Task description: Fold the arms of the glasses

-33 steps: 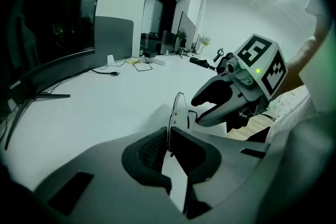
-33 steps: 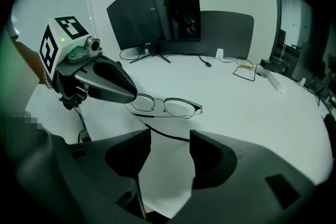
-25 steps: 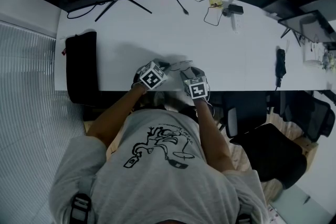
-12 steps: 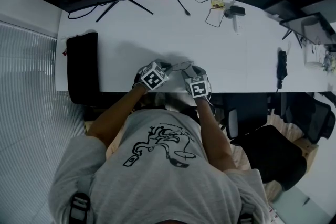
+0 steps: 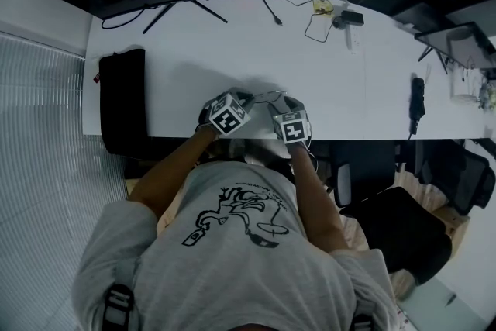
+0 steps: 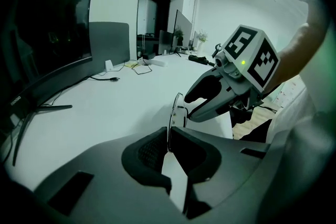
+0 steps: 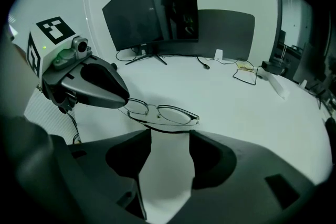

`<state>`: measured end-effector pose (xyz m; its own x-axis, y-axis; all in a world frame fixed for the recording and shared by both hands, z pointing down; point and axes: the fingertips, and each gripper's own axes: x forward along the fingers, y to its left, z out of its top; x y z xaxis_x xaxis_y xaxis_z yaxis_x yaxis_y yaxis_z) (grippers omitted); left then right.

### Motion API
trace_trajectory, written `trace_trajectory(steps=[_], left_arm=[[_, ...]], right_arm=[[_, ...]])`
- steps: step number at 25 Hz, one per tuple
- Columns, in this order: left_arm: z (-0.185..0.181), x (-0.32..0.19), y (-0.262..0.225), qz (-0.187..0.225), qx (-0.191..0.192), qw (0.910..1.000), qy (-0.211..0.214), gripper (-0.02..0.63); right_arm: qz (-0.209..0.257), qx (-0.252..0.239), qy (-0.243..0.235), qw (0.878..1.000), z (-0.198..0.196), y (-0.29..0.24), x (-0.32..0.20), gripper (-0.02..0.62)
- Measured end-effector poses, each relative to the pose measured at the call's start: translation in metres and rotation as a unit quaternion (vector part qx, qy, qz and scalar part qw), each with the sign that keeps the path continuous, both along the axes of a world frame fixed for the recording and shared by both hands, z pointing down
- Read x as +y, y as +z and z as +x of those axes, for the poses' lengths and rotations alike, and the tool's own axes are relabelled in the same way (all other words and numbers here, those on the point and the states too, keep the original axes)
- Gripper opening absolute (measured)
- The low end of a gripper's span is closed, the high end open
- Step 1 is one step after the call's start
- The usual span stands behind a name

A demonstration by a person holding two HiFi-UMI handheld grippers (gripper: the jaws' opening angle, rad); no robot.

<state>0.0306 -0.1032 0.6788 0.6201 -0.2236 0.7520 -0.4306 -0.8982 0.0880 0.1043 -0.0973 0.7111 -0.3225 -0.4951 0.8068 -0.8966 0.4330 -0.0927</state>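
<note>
Thin wire-rimmed glasses (image 7: 163, 113) are being pinched at one end of the frame by the left gripper (image 6: 168, 139). Its jaws are pressing together on the rim, which is running straight into the narrow slot between the pads. The right gripper (image 7: 170, 136) is hovering with its jaws spread wide and nothing between them. One dark arm (image 7: 157, 131) of the glasses is lying crosswise just beyond its tips, behind the lenses, and seems close to folded.

The glasses are sitting at the near edge of the white table (image 5: 194, 50), directly in front of the person. No view is showing whether they are resting on it or lifted slightly. A black monitor (image 7: 152, 8) is standing at the far side.

To fold well, the left hold should probably stay light and steady on the frame. One right jaw tip should be nudging the arm near its hinge, sweeping inward along the hinge's arc, never pressing on a lens.

No brand or wording is showing legibly. The cubes on the grippers are carrying black-and-white square patterns, not letters. A small mark on the monitor's bezel is too small to read, and the person's shirt is showing a line drawing without readable words.
</note>
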Motion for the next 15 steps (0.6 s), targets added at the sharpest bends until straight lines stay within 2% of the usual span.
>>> trace_trajectory(steps=[8,15], left_arm=[[-0.001,-0.003,0.002,0.036,-0.009,0.9993,-0.002,0.038],[-0.001,0.002,0.004,0.101,-0.036,0.994,0.019,0.038]], right_arm=[[0.006,-0.001,0.002,1.0,0.005,-0.003,0.002,0.209],[0.011,-0.002,0.005,1.0,0.009,-0.006,0.01,0.176]])
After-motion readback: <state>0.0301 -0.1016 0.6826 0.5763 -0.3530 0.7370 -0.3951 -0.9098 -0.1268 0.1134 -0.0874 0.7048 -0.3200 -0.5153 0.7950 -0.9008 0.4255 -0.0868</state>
